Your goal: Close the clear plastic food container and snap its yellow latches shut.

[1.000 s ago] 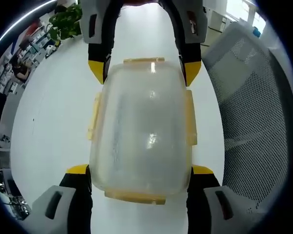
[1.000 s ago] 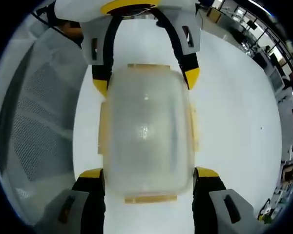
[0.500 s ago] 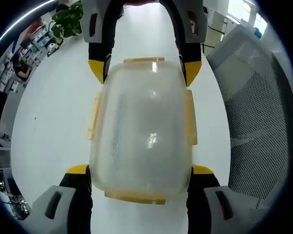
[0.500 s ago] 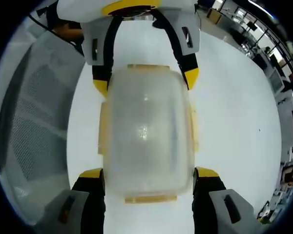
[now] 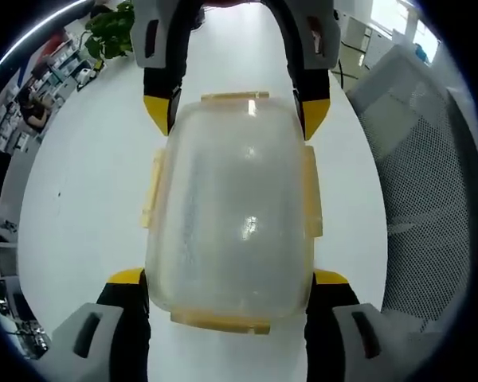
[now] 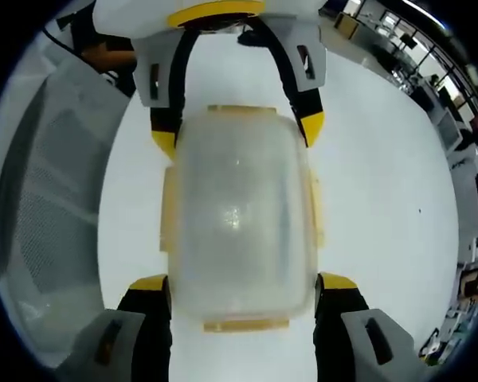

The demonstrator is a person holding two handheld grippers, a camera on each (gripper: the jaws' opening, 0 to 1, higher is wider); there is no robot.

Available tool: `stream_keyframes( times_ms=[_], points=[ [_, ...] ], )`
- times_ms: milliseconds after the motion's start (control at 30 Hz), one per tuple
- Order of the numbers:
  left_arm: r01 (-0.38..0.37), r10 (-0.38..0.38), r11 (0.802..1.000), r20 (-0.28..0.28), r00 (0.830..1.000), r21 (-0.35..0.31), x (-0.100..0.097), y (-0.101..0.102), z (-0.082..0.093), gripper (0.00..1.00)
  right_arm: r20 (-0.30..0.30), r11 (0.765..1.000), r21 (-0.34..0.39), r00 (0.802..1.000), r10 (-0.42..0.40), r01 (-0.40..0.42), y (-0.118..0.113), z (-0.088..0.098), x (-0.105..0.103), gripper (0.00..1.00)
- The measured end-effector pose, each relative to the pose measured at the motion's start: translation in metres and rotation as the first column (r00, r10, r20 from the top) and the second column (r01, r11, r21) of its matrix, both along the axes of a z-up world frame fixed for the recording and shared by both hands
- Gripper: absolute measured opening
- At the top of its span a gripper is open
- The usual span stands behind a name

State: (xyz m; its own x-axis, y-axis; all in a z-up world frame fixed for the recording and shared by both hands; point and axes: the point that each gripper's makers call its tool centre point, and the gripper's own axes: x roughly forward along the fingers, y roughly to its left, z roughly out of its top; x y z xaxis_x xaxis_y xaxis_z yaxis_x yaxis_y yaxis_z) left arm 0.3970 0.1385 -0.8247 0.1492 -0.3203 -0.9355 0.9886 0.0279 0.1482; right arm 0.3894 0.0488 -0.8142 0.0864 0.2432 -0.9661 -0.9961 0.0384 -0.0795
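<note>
Left gripper view: far left, blurred shelving and a potted plant (image 5: 107, 36) at the table's far edge, too small to read detail. Centre: clear plastic container (image 5: 231, 207) on the white table (image 5: 80, 199), lid on, frosted surface hides any contents. Left gripper (image 5: 229, 278) straddles the near end, jaws spread wide, yellow tips just beside the container's corners; contact can't be confirmed, nothing visibly clamped. Yellow latches (image 5: 150, 191) lie along both long sides and both ends; whether they're snapped down is hard to tell from above. The right gripper (image 5: 237, 111) comes in from the top, its tips flanking the far end. Right side: mesh chair (image 5: 430, 183), cut off by the rim. Right gripper view: mesh chair (image 6: 48, 207) at left, again cropped. Container (image 6: 237, 215) centred on the table (image 6: 382, 183), the right gripper (image 6: 239, 282) wide open around the near end, tips beside the corners, grip unclear. Latches (image 6: 167, 211) sit flat-looking along the edges, state uncertain. Left gripper (image 6: 237, 131) at top brackets the far end. Far right: blurred office clutter.
</note>
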Motion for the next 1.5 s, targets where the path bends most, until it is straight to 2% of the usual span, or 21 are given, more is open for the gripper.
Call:
stream_keyframes(
  times_ms=[667,1033,1500],
  points=[
    [0.001,-0.001,1.0,-0.007,1.0,-0.019,0.029,-0.006,-0.001,0.81,0.0,1.0,-0.015,1.0,-0.004,0.004,-0.005,0.0,0.028,0.73],
    [-0.009,0.009,0.999,-0.008,1.0,-0.032,0.038,-0.008,0.001,0.81,0.002,1.0,-0.022,1.0,0.002,-0.002,-0.007,0.0,0.039,0.73],
    [-0.008,0.008,0.999,-0.005,1.0,-0.031,0.041,-0.009,0.002,0.81,0.005,1.0,-0.023,1.0,0.0,0.0,-0.008,0.0,0.042,0.73]
  ],
)
